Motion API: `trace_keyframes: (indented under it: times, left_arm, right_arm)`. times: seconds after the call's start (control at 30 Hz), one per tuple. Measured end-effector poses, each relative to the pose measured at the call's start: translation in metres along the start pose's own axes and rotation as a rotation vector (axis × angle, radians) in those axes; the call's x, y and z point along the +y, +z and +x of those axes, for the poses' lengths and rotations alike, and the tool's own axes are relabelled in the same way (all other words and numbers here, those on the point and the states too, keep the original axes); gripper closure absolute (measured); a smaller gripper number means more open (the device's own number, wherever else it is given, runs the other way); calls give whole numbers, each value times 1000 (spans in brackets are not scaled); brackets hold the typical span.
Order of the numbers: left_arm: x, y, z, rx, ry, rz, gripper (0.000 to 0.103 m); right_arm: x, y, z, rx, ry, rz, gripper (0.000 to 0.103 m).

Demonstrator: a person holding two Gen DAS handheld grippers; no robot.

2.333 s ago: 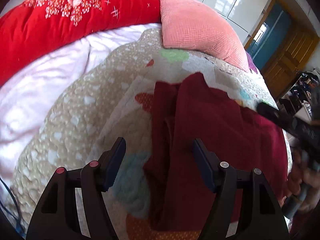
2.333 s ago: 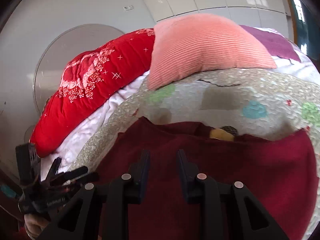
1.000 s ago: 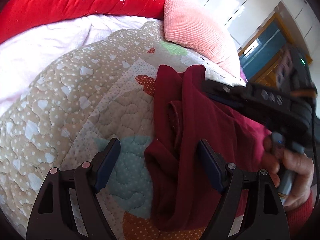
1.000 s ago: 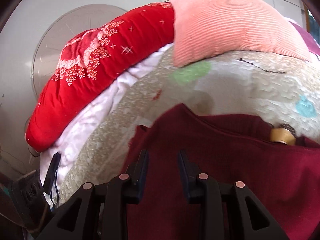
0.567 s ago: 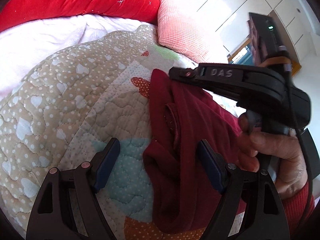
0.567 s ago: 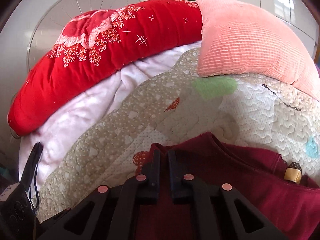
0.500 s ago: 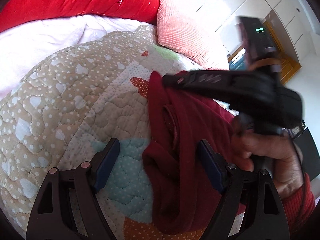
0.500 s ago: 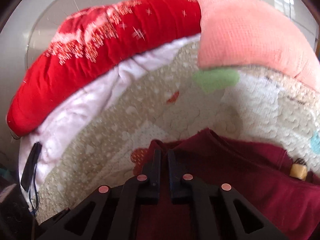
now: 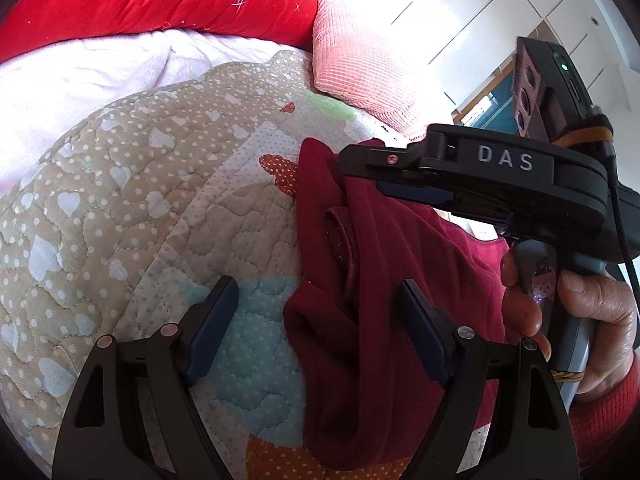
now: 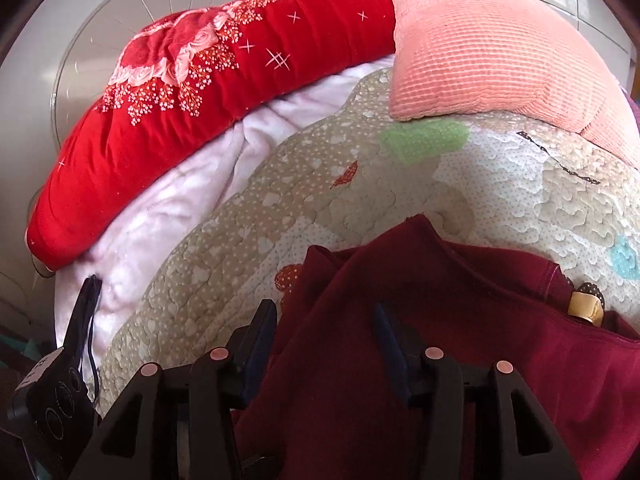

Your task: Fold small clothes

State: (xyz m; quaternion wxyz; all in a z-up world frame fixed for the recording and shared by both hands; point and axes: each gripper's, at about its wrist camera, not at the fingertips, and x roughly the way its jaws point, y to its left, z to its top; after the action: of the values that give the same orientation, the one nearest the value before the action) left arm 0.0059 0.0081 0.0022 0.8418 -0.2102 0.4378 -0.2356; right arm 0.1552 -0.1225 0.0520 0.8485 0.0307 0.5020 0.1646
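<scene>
A dark red garment (image 9: 372,280) lies on the patterned quilt (image 9: 160,200), its left edge bunched in folds. My left gripper (image 9: 316,328) is open just above that bunched edge, with the folds between its fingers. My right gripper (image 10: 326,332) is open over the garment's far corner (image 10: 420,280); in the left wrist view it (image 9: 384,176) comes in from the right, held by a hand. A small yellow tag (image 10: 584,308) shows at the garment's far edge.
A red flowered duvet (image 10: 200,92) and a pink pillow (image 10: 480,52) lie at the head of the bed. A white blanket (image 9: 80,92) lies left of the quilt. White cupboards and a doorway stand at the back right.
My right gripper moved left along the garment to its far left corner, shut there, and has now opened. The left gripper has stayed open over the bunched edge.
</scene>
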Motion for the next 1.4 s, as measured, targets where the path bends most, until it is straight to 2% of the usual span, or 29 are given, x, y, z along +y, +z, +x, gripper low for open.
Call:
trace_keyframes:
  times: [0.1,0.27,0.33,0.4,0.43,0.5,0.63,0.93,1.13,1.2,1.23,1.27,1.3,1.4]
  left_arm:
    - [0,0,-1,-2,-4,-2,21]
    - [1,0,-1,-4,-13,-8,21]
    - [1,0,-1,-5,-14,-9,21]
    - [1,-1,-2,-6,-12,-6,21]
    - [1,-1,-2,-9,-24,-10,20]
    - [-1,-2,-2,-8,-27,-5,19]
    - [-4,-2,-1,-4,-18,11,17]
    - [-7,-2,4,-1,5,25,17]
    - [-19,0,11,21,60,80,16]
    - [-27,-1,11,42,67,112,25]
    - [-31,-1,11,54,53,124,44]
    - [-35,-2,11,68,34,139,51]
    - [-40,-3,9,64,41,153,52]
    - [-45,-2,7,67,15,143,66]
  right_arm:
    - [10,4,10,36,-38,-20,31]
    - [26,10,39,80,-144,-125,31]
    - [25,7,45,76,-167,-129,42]
    - [28,3,43,59,-218,-189,61]
    - [26,2,38,48,-200,-186,65]
    - [18,2,26,29,-158,-158,80]
    - [5,2,9,-5,-91,-85,84]
    - [5,-1,5,-39,-68,-56,84]
    - [1,-7,-13,-90,-43,-29,86]
    - [-1,-10,-23,-114,-32,-23,87]
    - [-2,-11,-29,-125,-24,-21,87]
    - [-4,-12,-35,-134,-17,-19,88]
    - [-5,-13,-41,-140,-12,-17,88]
    - [-11,-16,-55,-155,-10,-18,88]
